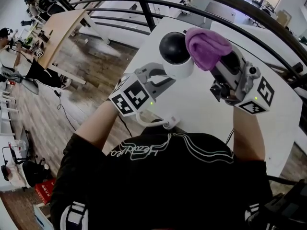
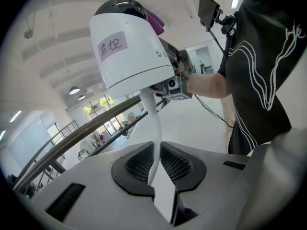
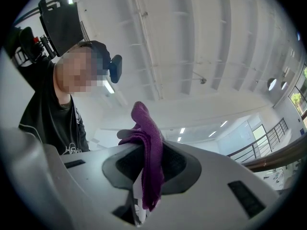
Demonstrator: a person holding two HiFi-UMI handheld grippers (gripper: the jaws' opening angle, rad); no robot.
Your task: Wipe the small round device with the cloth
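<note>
Left gripper (image 2: 156, 166) was clamped on the thin stalk (image 2: 152, 123) of the device (image 1: 176, 56) (probably light, smooth, slippery), right gripper (image 3: 148, 166) on the soft cloth (image 1: 207, 43).

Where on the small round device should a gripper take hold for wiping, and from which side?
By the thin white stem of the small round device, approaching from the end opposite its black dome, as the left gripper does now. The stem is narrow enough for the fingers, and that likely leaves dome and body free for the purple cloth.
</note>
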